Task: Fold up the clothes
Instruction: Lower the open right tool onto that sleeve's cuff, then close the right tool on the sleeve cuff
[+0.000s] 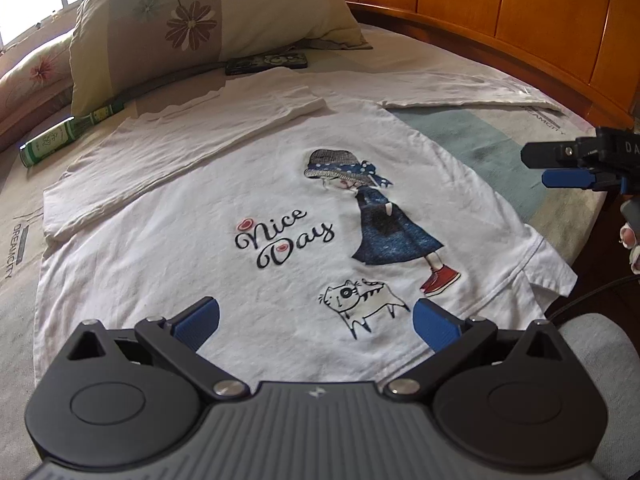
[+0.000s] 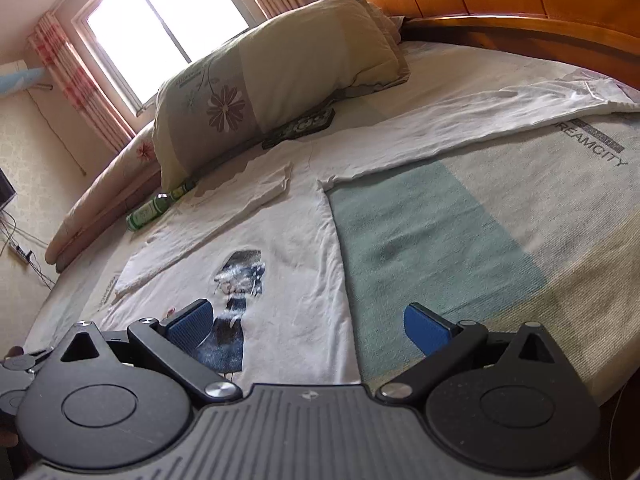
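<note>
White long-sleeved cotton shirt with girl-and-cat print [image 1: 256, 208]: far sleeve folded in, other sleeve outstretched. Left tool [image 1: 316, 322] and right tool [image 2: 308, 326] both spread apart, holding nothing. Most folding remains.

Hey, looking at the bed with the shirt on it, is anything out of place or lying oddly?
Yes: a green labelled bottle lies on its side beside the floral pillow, close to the white long-sleeved printed shirt. A dark flat patterned object rests by the pillow. The shirt is half folded: one sleeve lies across it, the other stretches out.
</note>
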`<state>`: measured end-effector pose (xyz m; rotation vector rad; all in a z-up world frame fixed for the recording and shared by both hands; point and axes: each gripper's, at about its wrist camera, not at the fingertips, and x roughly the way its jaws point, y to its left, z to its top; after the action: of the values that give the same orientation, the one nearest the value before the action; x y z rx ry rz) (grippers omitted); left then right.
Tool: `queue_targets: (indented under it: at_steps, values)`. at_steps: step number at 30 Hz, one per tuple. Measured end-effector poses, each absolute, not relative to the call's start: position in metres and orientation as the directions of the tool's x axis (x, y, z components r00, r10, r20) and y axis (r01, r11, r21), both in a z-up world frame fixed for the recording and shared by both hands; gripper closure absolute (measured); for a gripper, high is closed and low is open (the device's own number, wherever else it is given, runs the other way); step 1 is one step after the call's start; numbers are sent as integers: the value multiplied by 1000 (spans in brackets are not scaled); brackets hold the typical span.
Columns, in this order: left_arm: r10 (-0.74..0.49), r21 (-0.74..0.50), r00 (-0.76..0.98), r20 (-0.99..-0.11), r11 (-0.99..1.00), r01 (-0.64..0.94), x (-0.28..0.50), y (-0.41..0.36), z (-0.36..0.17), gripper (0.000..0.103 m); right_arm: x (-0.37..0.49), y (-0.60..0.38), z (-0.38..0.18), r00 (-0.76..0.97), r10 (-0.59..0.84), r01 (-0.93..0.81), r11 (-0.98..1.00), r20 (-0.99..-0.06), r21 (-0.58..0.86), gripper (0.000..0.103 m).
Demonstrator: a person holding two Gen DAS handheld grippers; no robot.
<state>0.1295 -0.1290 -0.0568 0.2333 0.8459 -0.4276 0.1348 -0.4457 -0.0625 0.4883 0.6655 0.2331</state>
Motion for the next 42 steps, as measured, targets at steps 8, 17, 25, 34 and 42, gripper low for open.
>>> queue_targets:
  at_steps: [8, 17, 25, 34, 42]
  values:
    - [-322, 6, 585, -744, 873, 488, 140, -150, -55, 1, 162, -533, -56, 878, 228, 51, 830, -422, 555, 0]
    - [-348, -12, 586, -732, 866, 499, 160, -145, -57, 1, 217, -632, -84, 904, 99, 239, 691, -417, 682, 0]
    - [-352, -34, 598, -720, 879, 476, 169, -126, -58, 1, 245, -651, -107, 910, 53, 292, 624, -412, 725, 0]
    - [-374, -54, 610, -698, 877, 477, 180, -123, -60, 1, 270, -650, -108, 919, -5, 288, 690, -393, 664, 0]
    - [-379, -66, 609, -697, 879, 471, 187, -123, -65, 1, 286, -668, -115, 931, -72, 311, 669, -358, 675, 0]
